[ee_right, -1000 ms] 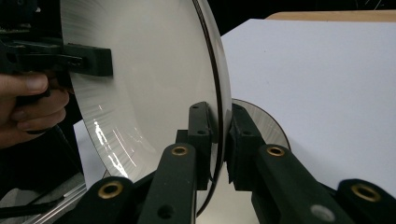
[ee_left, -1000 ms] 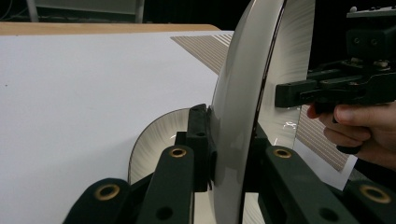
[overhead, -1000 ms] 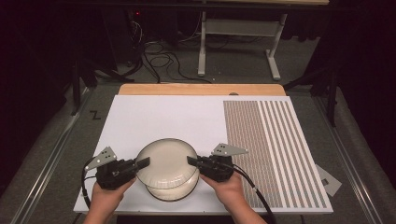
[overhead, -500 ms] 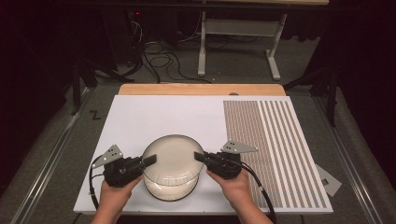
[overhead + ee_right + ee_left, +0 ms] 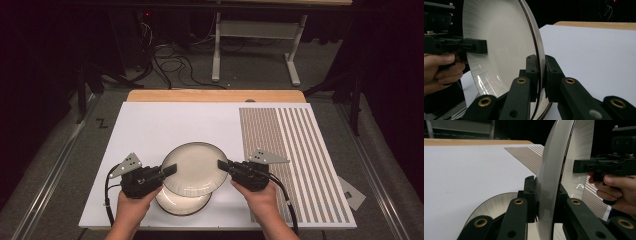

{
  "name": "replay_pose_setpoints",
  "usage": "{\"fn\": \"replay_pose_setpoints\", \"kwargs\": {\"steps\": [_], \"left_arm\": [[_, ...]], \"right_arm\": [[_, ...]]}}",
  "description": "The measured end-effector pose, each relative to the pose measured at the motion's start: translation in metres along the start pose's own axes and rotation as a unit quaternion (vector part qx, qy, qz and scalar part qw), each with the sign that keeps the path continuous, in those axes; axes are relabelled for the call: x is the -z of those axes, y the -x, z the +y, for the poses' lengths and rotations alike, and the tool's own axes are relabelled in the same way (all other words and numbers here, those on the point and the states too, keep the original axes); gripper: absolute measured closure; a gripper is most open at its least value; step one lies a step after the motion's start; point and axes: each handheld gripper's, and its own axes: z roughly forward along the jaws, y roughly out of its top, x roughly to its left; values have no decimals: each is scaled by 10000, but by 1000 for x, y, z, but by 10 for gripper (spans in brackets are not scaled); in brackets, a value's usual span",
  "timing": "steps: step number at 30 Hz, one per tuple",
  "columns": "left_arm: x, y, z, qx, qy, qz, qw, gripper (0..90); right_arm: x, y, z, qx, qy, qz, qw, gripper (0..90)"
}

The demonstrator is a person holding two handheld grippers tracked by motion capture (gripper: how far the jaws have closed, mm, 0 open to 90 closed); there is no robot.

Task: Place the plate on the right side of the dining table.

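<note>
The upper plate [image 5: 194,167], a cream-coloured dish with a dark rim line, now hangs in the air between the two grippers, and that is the change: a second ago it sat almost squarely over the lower plate [image 5: 182,203], and since then both hands have carried it away from the person, so that the lower plate's near half lies uncovered on the white board [image 5: 165,125]. The left gripper [image 5: 170,170] is clamped on the plate's left rim and the right gripper [image 5: 223,165] on its right rim; in the left gripper view the pads [image 5: 531,195] press the rim from both faces with the jaws drawn narrow, and the right gripper view shows the same pinch on the opposite edge [image 5: 540,72]. Each grip takes only the thin lip, so the plate is borne by two small contacts and stays level only while both hands move together. I judge the work in hand to be separating the stacked plates, and the lift seems done, with the carry under way. The open white area ahead and the striped panel [image 5: 295,155] to the right both offer room to set it down. The chief risk is the glazed rim slipping if one hand leads or tilts.
</note>
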Motion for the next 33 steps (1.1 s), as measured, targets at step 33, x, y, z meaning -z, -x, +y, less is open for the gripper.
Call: {"fn": "replay_pose_setpoints", "kwargs": {"steps": [33], "left_arm": [[-138, 84, 27, -294, -416, -320, 9982, 787]], "right_arm": [[126, 82, -5, -176, 328, -821, 9959, 832]]}}
